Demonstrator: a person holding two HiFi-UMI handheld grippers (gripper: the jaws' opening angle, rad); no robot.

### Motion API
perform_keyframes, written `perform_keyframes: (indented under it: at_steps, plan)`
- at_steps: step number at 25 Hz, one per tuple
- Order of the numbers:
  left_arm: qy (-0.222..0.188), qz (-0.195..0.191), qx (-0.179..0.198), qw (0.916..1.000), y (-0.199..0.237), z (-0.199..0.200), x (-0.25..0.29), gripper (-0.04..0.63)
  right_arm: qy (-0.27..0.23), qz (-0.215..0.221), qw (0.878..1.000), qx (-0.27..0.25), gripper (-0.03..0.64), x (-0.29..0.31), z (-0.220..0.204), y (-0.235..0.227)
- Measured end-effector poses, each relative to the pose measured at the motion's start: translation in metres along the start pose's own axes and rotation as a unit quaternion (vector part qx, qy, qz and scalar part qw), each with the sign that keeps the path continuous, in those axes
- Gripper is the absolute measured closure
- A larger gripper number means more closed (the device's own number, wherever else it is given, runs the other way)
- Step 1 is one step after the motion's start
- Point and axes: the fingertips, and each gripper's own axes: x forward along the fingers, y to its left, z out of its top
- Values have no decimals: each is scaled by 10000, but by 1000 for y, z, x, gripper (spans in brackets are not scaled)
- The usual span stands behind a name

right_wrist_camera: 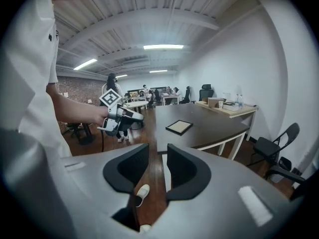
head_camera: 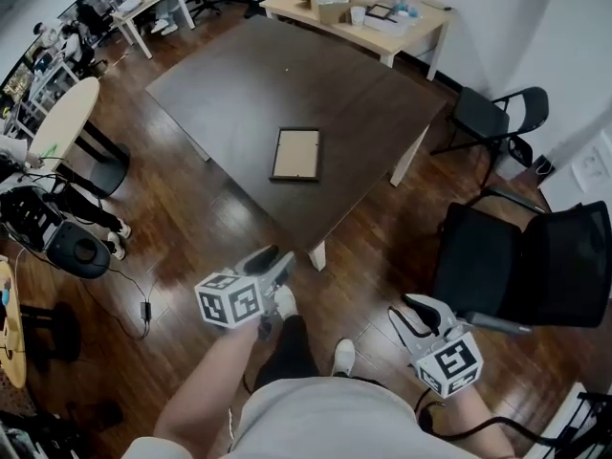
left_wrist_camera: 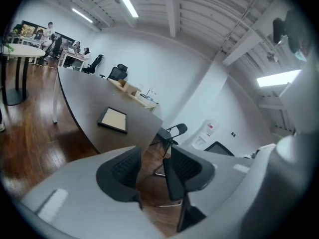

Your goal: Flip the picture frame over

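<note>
The picture frame (head_camera: 295, 154) lies flat on the dark brown table (head_camera: 229, 75), its tan panel up inside a black border, near the table's front corner. It also shows in the left gripper view (left_wrist_camera: 113, 119) and the right gripper view (right_wrist_camera: 179, 127). My left gripper (head_camera: 277, 261) hangs above the floor short of the table's corner, open, with nothing between its jaws (left_wrist_camera: 152, 166). My right gripper (head_camera: 416, 314) is lower right, near my body, open and empty (right_wrist_camera: 157, 171). The right gripper view catches the left gripper (right_wrist_camera: 119, 116) out to the left.
A black office chair (head_camera: 521, 266) stands close on the right. A folding chair (head_camera: 497, 118) is beyond it. A light wooden desk (head_camera: 363, 12) with boxes sits behind the table, and a round table (head_camera: 62, 118) is to the left. My shoes (head_camera: 344, 357) are on the wooden floor.
</note>
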Motion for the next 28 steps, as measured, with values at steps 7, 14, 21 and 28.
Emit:
perform_keyframes:
  at_steps: [7,14,21,28]
  plan:
    - [-94,-585,101,9982,-67,-40,-85,411,-309,117,9994,-135,499,-19,-4,39]
    - [-256,-1059,409,9932,-92,-57,-161,413,-515,-2,9984,-231,499,-29,-1,95]
    - [-424,-1290,693,9883,-73,-73,-255,413,-529,-111,9976,-425,499,-21,15,180]
    - [-246,-1799,893,9793,-72,-117,-318,413,-607,-591,9954,-447,499,-59,5,264]
